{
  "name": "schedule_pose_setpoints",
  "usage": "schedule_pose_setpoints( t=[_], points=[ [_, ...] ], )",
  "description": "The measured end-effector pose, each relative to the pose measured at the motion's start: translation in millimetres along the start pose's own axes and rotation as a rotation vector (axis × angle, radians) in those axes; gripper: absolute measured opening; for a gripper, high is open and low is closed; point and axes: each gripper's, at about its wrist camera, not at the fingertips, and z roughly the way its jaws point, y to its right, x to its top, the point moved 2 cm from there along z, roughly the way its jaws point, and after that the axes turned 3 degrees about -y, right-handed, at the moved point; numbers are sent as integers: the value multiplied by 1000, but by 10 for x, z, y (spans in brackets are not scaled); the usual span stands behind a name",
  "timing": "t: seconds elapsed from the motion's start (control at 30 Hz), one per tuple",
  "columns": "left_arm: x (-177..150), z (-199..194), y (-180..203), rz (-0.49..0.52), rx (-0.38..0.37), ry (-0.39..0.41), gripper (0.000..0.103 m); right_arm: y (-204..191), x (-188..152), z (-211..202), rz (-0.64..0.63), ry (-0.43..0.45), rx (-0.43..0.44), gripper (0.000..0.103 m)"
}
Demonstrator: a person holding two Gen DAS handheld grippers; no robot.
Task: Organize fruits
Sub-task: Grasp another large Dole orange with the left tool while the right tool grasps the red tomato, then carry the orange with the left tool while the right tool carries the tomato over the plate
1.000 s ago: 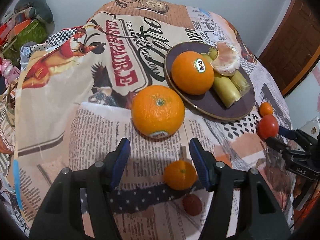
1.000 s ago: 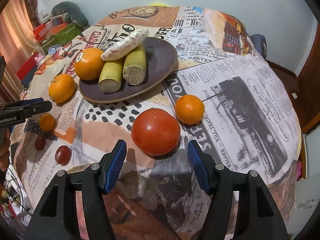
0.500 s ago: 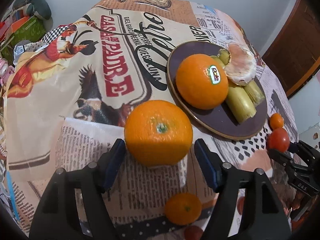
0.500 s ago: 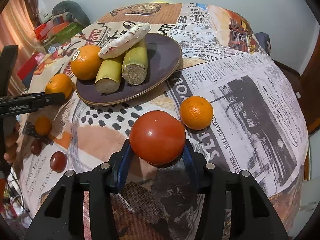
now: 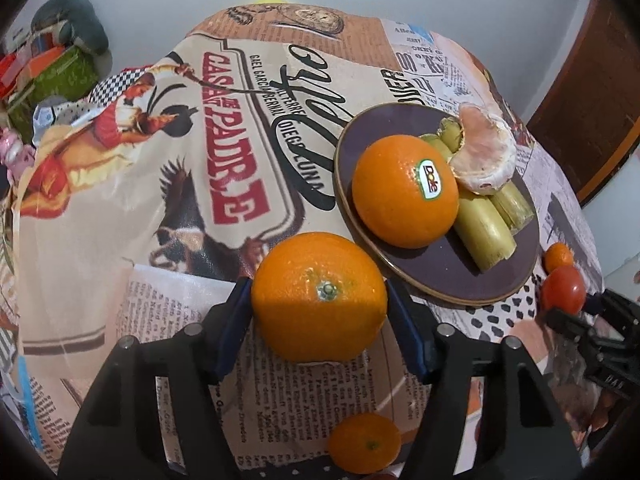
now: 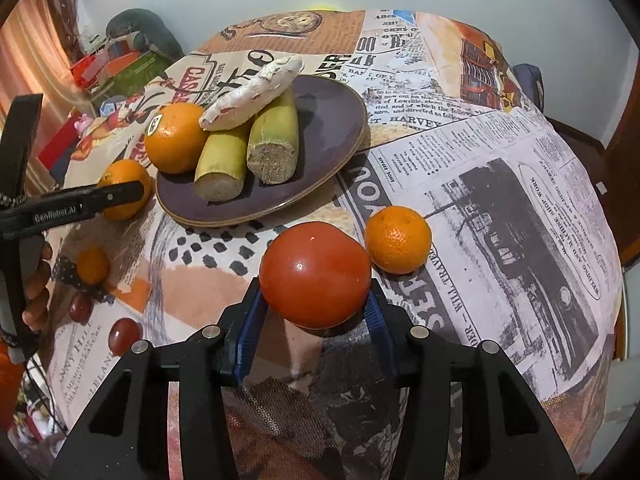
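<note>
- My left hand-held gripper [image 5: 320, 322] has its blue pads against both sides of the large orange [image 5: 319, 297], which sits on the surface [image 5: 120, 184] just short of the plate's near rim. I read this as the grasp step; whether the pads are pressing firmly I can't confirm.
- Next on this side, I'd judge: lift the orange and carry it forward and right onto the dark plate [image 5: 448, 280], setting it in the bare near part so it doesn't knock the stickered orange [image 5: 404, 190].
- The plate already holds that stickered orange, two cut cane-like stalks [image 5: 486, 224] and a peeled citrus [image 5: 482, 158] resting on top of them.
- My right hand-held gripper [image 6: 316, 312] is closed on the tomato [image 6: 315, 274], pads touching both flanks; it looks slightly raised, though I can't be sure it's clear of the cloth.
- Its next move needs a forward-left carry to the plate, where open space lies on the right half.
- A small mandarin [image 6: 398, 239] lies just beside the tomato, so I'd lift straight up first.
- Hard to see: another small mandarin [image 5: 365, 442] sits low between my left gripper's arms, partly cut off, and the two grapes [image 6: 124, 330] appear only at the right view's left edge.
</note>
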Motion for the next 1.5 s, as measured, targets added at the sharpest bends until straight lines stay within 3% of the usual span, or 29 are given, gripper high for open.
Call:
schedule_pose_setpoints(
  t=[0.17, 0.43, 0.97, 1.5],
  points=[
    [-40, -47, 57, 33, 24, 0, 65, 7, 49, -53, -7, 17, -9, 45],
    [-34, -232, 101, 38, -6, 23, 64, 26, 265, -182, -24, 79, -25, 45],
    [431, -489, 207, 35, -27, 130, 65, 42, 714, -135, -47, 143, -16, 45],
    [995, -95, 398, 7, -46, 134, 65, 62, 1058, 162, -43, 140, -24, 45]
  ],
)
